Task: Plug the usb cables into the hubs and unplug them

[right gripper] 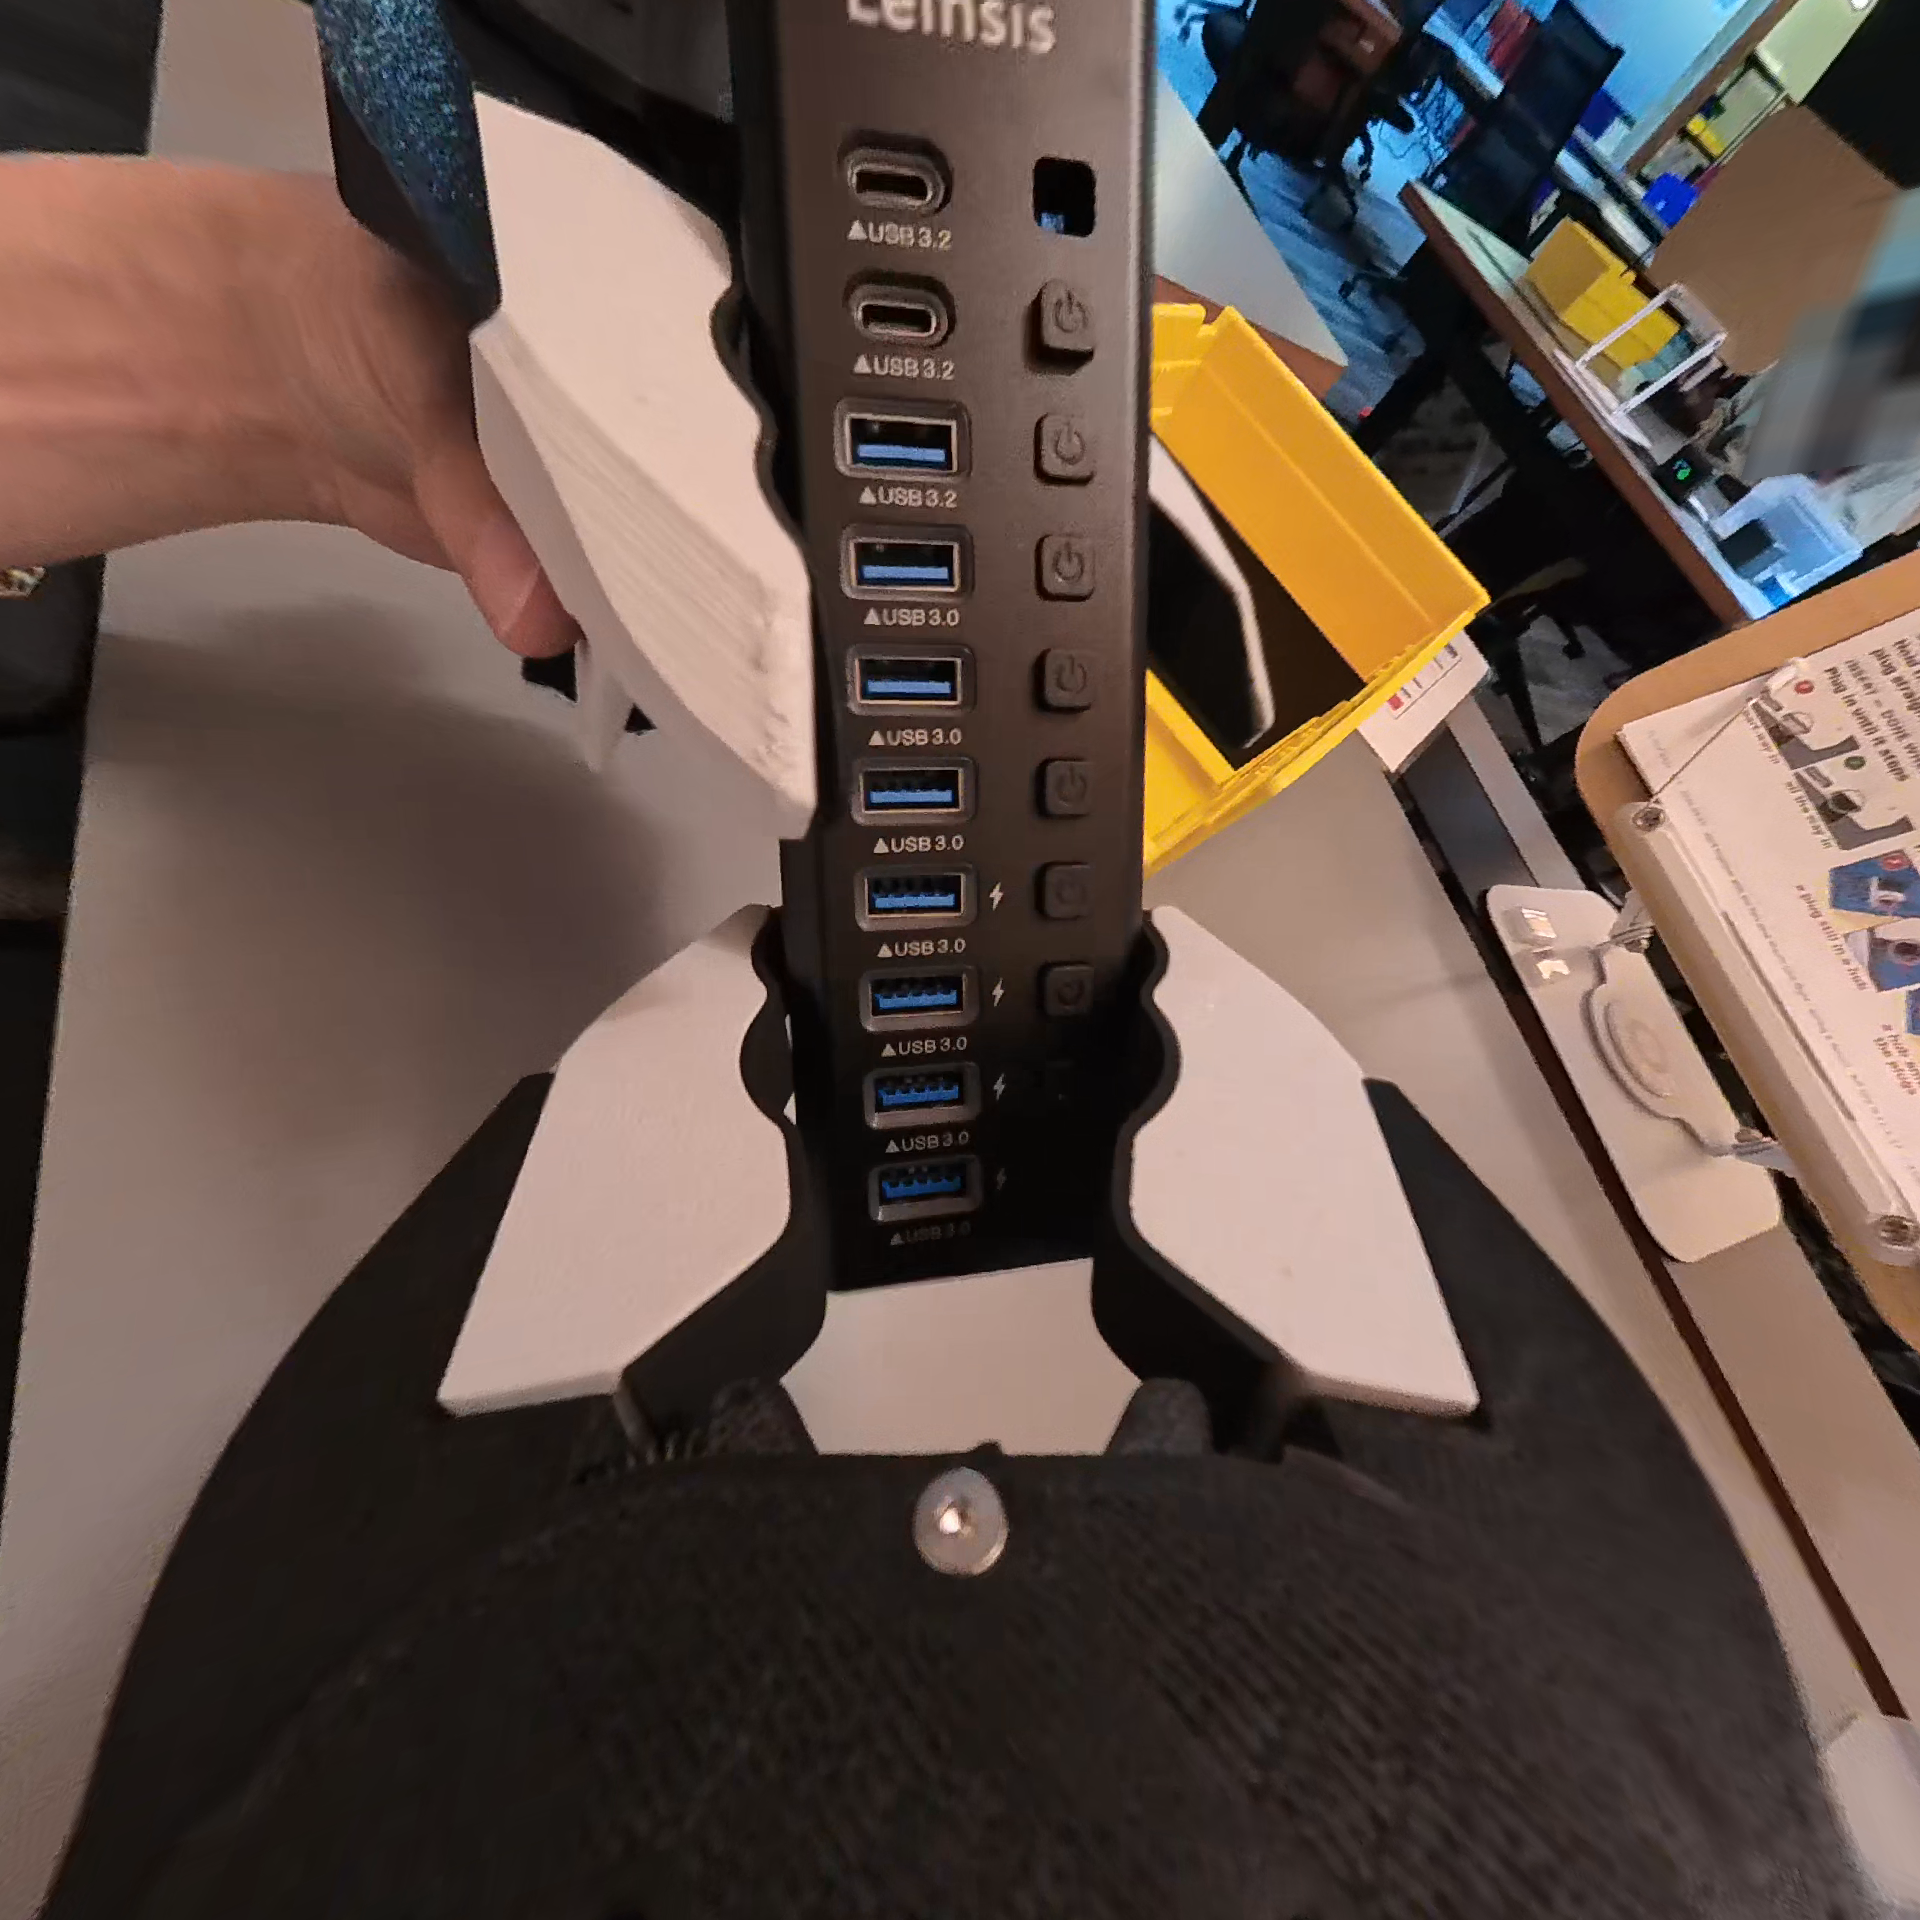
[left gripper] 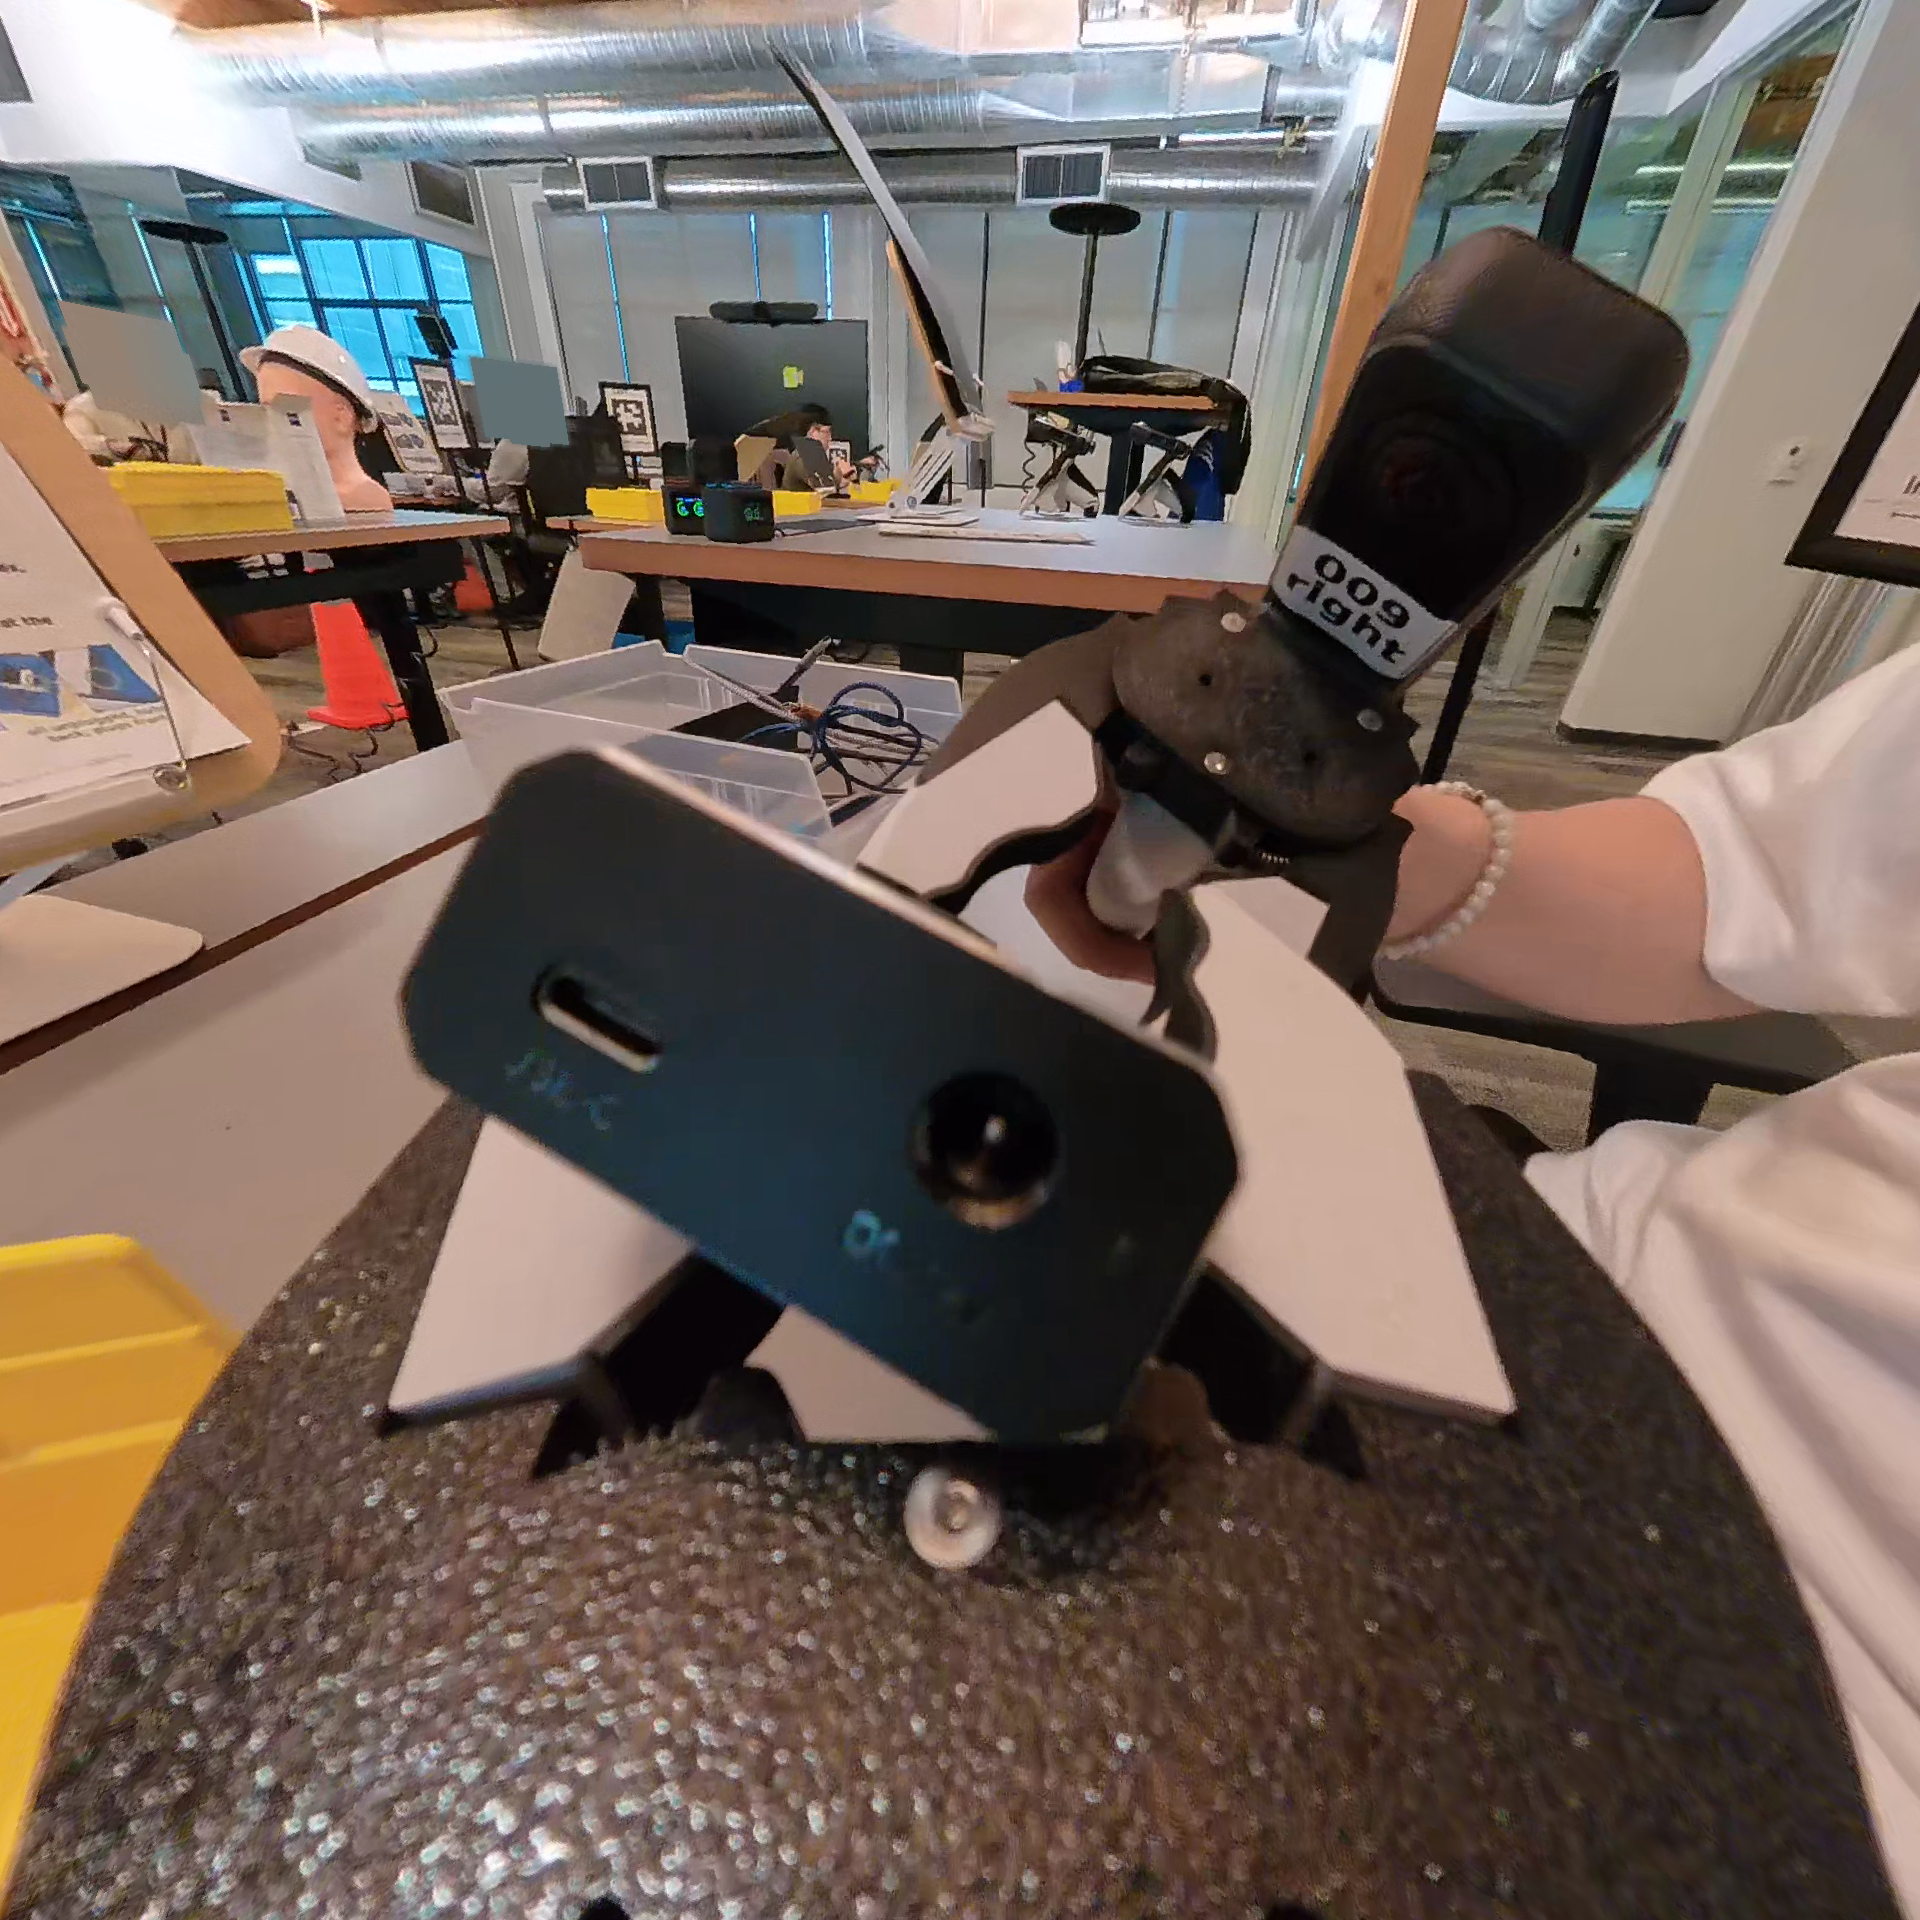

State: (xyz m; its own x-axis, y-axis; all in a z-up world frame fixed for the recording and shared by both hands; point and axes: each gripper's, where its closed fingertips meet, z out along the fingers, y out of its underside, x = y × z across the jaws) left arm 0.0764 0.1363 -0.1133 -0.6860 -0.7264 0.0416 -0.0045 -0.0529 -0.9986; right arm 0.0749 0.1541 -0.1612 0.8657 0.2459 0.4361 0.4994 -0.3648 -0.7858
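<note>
- Hub (right gripper: 966, 644): a long black bar held off the table (right gripper: 260, 935) between both grippers, its port face toward the right wrist view.
- Right gripper (right gripper: 961, 1101): jaws narrow, clamped on the hub's near end.
- Left gripper (left gripper: 821, 1226): jaws clamped across the hub's other end, whose end face fills the left wrist view.
- Ports: every visible socket is empty; no cable is plugged in.
- Cables (left gripper: 857, 727): a tangle lies in a clear bin (left gripper: 582, 707), far across the table.
- Progress: judged early; plugging and unplugging both remain.
- Yellow bin (right gripper: 1320, 582): right of the hub.
</note>
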